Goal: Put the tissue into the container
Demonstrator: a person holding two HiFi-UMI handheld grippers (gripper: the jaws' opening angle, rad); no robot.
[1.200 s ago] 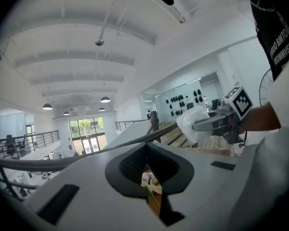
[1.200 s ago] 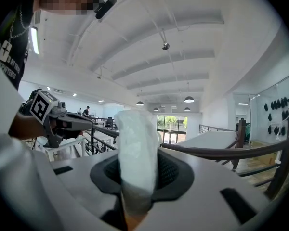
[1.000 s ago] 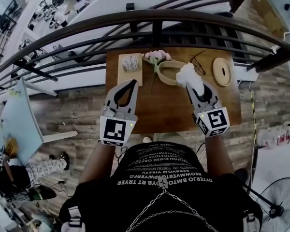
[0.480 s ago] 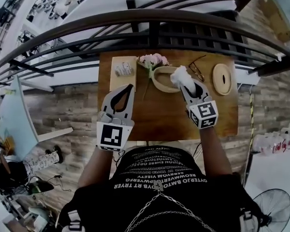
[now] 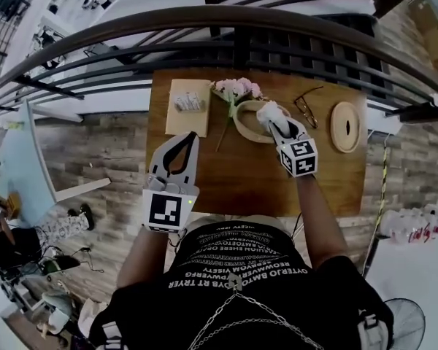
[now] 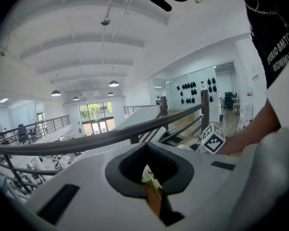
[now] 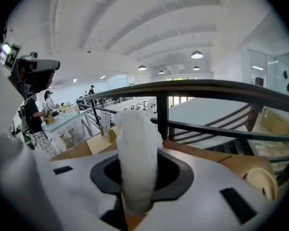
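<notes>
While the right gripper (image 5: 276, 126) reaches out over the middle of the brown wooden table (image 5: 241, 177), its 2 jaws are pinched on the crumpled white tissue (image 5: 270, 112), which sticks out past their tips in a soft bunch. That tissue sits above the right part of the shallow oval tan container (image 5: 239, 119), inside its rim as seen from the head view; whether it touches the container's floor cannot be told. The left gripper (image 5: 190, 138) hangs at the near left of the table, well apart from the container, with its jaws pressed together at the tips and nothing between them; through the loop they form, the left gripper view shows only a strip of tabletop and some flower stems. On the far side of the table, just left of the container and touching its rim, lies the small bunch of pink flowers (image 5: 236, 87) with its green stem running toward the near side. Further left is the flat tan card (image 5: 177, 119) with a small pale packet (image 5: 187, 103) on it. To the right of the container lie the thin-framed glasses (image 5: 306, 109), and beyond them the round wooden lid (image 5: 345, 141) with 1 slot in its middle. Past the table's far edge runs the dark curved metal railing (image 5: 204, 22).
</notes>
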